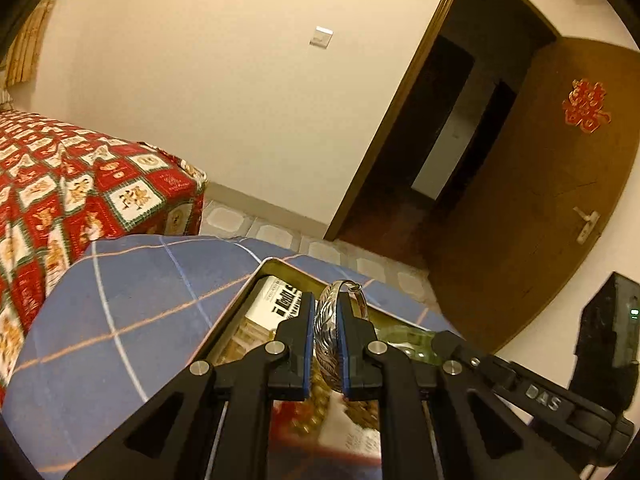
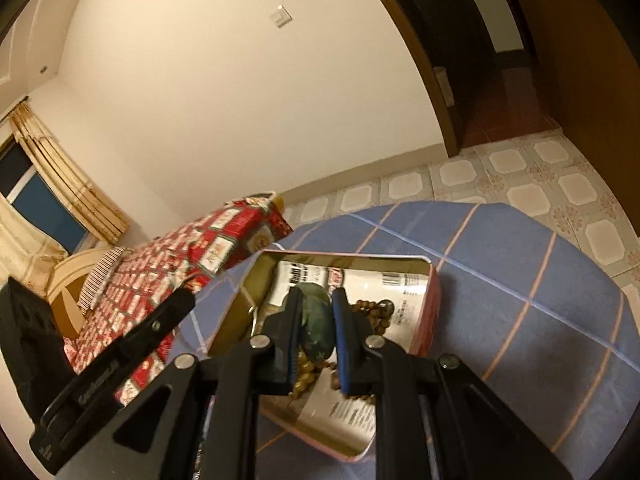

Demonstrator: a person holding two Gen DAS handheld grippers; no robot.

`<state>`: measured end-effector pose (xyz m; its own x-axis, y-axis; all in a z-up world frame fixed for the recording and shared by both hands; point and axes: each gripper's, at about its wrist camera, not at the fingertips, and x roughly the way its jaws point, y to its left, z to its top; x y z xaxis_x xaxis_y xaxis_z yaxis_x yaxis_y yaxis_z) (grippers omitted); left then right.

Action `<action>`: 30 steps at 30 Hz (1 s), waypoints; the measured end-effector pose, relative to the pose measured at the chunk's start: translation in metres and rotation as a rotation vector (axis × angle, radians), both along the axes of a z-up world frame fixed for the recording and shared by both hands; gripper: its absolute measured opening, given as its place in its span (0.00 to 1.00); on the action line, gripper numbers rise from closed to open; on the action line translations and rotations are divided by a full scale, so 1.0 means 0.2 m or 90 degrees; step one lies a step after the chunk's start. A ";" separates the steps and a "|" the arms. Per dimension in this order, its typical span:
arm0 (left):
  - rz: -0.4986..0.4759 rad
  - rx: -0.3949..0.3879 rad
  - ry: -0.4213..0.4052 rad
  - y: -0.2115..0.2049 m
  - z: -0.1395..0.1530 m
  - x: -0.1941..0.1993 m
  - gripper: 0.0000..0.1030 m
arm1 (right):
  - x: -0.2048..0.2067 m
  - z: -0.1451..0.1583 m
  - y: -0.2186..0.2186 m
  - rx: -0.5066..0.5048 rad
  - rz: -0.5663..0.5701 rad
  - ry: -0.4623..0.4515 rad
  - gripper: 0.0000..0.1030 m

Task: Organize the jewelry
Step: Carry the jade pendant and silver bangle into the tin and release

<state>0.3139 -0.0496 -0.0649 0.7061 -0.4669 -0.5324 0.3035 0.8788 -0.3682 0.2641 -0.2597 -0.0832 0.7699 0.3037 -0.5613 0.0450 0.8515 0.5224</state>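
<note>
**Two bangles held over the open tin**

The left tool (image 1: 326, 340) is clenched on a silver bangle (image 1: 329, 332), carved with leaf patterns, standing on edge, its ring running forward along the fingers. The right tool (image 2: 316, 332) grips a dark green bangle (image 2: 317, 326), likewise upright. Both hang above the tin (image 2: 434, 280), beads (image 2: 370, 312) beneath.

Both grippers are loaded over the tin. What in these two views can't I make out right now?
- Tin near end: hidden by both grippers' fingers and linkages, both views.
- Green bangle: right view, sides covered by right gripper fingers.
- Silver bangle lower half: left view, blurred behind left gripper.
- Paper print: too small.
- Beads: partly hidden.
</note>
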 end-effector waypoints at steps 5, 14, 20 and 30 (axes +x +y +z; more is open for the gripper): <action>0.009 0.022 0.039 0.00 -0.09 0.10 0.09 | 0.04 -0.06 -0.01 -0.008 -0.001 0.022 0.18; 0.011 0.002 0.012 0.07 0.01 0.07 0.09 | 0.06 -0.09 -0.02 0.006 0.007 0.021 0.26; -0.004 0.026 0.026 0.00 0.00 0.12 0.09 | 0.04 -0.09 -0.05 0.026 -0.012 0.016 0.51; 0.020 0.063 0.042 0.09 0.03 0.10 0.56 | -0.02 -0.05 0.00 0.015 0.001 0.001 0.52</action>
